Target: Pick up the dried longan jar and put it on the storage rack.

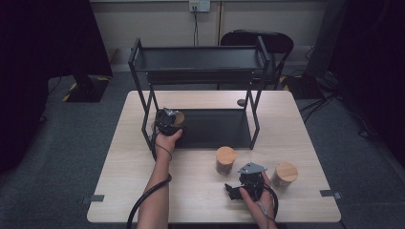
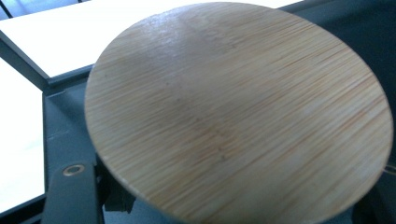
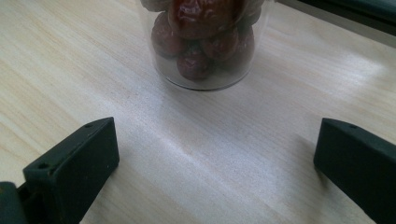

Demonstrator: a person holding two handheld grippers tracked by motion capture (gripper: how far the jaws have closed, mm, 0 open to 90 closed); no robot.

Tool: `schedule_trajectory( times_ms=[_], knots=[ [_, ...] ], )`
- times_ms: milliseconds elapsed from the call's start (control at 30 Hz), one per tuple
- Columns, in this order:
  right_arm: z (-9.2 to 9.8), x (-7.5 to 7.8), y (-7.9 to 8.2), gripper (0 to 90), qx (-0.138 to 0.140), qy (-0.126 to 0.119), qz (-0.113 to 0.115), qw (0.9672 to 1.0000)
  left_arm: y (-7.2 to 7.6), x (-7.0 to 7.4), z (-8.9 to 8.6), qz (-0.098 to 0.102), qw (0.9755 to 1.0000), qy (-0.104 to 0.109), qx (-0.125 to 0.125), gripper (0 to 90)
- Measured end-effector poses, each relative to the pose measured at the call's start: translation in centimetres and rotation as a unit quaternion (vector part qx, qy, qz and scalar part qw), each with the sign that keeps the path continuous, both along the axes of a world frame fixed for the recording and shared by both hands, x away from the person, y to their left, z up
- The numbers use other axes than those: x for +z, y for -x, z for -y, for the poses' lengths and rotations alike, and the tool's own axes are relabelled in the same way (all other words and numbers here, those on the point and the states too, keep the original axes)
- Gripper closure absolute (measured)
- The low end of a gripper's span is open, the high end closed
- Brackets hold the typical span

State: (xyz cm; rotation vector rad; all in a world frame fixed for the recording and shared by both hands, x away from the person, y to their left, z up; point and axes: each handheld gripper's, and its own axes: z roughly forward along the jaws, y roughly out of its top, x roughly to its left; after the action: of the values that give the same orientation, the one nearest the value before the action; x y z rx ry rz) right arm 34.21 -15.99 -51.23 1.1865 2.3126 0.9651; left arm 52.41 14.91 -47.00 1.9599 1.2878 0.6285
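Observation:
A jar with a round bamboo lid point(image 1: 179, 118) is at the front left corner of the black rack's lower shelf point(image 1: 215, 128), and my left gripper point(image 1: 167, 121) is shut on it. In the left gripper view the lid point(image 2: 238, 112) looms close and hides the jar's body and most of the jaws. My right gripper point(image 1: 232, 191) rests low near the table's front edge, open point(image 3: 215, 154) with bare tabletop between its fingers. A glass jar of dark red fruit point(image 3: 203, 42) stands a short way beyond them.
Two bamboo-lidded jars stand on the table, one in the middle point(image 1: 225, 160) and one at the right point(image 1: 285, 174) beside my right hand. The two-tier black rack point(image 1: 198, 59) spans the table's far half. A black chair point(image 1: 258, 40) sits behind it.

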Motion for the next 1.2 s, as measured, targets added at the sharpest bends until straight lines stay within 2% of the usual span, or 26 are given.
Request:
schedule_trajectory(
  times_ms=[400, 467, 633, 800, 900, 1200],
  knots=[
    [0.00, 0.00, 0.00, 0.0, 0.000, 0.000, 0.000, 1.0000, -0.23, -0.37, -0.71, -0.003, 0.9999, 0.000, 0.011, 25.8],
    [0.00, 0.00, 0.01, 0.0, 0.000, 0.000, 0.000, 1.0000, -0.28, -0.45, -0.74, -0.002, 0.9998, 0.009, 0.017, 25.9],
    [0.00, 0.00, 0.02, 0.0, 0.000, 0.000, 0.000, 1.0000, -0.31, -0.59, -0.64, 0.000, 0.9998, 0.010, 0.017, 25.8],
    [0.00, 0.00, 0.02, 0.0, 0.000, 0.000, 0.000, 1.0000, -0.26, -0.67, -0.47, 0.000, 0.9999, -0.003, 0.013, 25.7],
    [0.00, 0.00, 0.02, 0.0, 0.000, 0.000, 0.000, 1.0000, -0.26, -0.70, -0.49, -0.002, 0.9999, 0.002, 0.016, 25.5],
    [0.00, 0.00, 0.02, 0.0, -0.001, 0.000, 0.000, 1.0000, -0.31, -0.55, -0.48, -0.011, 0.9998, 0.000, 0.018, 25.0]
  ],
)
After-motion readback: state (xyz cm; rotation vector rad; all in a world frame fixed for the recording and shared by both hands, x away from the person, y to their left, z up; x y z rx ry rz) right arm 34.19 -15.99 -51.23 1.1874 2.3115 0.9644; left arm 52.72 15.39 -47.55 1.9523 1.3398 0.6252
